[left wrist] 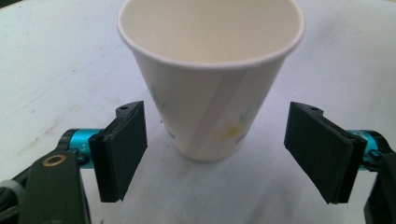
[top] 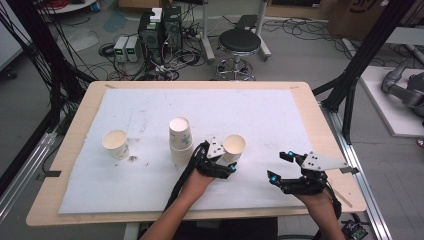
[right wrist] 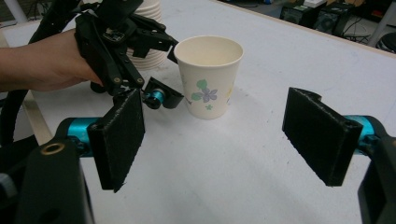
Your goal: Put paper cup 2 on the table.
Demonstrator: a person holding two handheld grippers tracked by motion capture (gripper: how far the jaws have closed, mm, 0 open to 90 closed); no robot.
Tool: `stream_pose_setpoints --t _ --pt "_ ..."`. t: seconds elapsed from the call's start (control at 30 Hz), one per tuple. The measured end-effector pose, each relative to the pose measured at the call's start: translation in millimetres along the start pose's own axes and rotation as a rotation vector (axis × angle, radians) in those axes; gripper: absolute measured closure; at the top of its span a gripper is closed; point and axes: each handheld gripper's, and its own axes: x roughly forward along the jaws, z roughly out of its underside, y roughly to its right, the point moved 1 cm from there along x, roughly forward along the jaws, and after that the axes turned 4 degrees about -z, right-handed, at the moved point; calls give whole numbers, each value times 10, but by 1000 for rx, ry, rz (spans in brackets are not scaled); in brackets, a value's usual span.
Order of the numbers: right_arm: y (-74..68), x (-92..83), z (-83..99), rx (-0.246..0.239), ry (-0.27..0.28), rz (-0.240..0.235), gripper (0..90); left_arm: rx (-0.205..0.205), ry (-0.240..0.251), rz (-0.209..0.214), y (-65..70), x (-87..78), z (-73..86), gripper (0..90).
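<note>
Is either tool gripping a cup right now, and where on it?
Neither. The left tool stands open around the paper cup, pads clear of its sides; the right tool is open and holds nothing.

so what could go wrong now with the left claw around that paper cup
1. The white flower-printed paper cup stands upright and empty between the open pads of the left claw, untouched; a hard squeeze could crush it.
2. A sideways brush by one pad could tip it on the white table cover.
3. The tall stack of white paper cups stands close to that hand; pulling back carelessly might knock it.
</note>
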Motion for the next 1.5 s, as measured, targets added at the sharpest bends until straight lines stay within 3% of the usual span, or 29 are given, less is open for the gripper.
stream_pose_setpoints --t 0.13,0.27,0.4,0.57,0.7,1.1,1.3,1.5 --pt "-10 4 -14 -5 5 -1 217 8 4 5 11 -111 29 213" --pt "-7 4 -12 -6 5 2 217 3 38 47 36 -293 63 218" --pt "-8 0 -8 -4 3 3 217 -22 137 111 47 -525 97 218" --pt "-11 16 -6 -9 1 5 216 -59 250 143 -23 -855 134 218" --pt "-16 30 -4 -16 -1 7 217 -65 303 120 -108 -1077 154 218" --pt "-1 21 21 -12 -6 13 217 -76 353 10 -441 -1534 328 213" --pt "-8 14 13 -26 0 28 216 -115 387 -67 -633 -1737 444 175" --pt "-73 -9 -4 -54 14 62 209 -146 430 -109 -769 -1900 515 166"
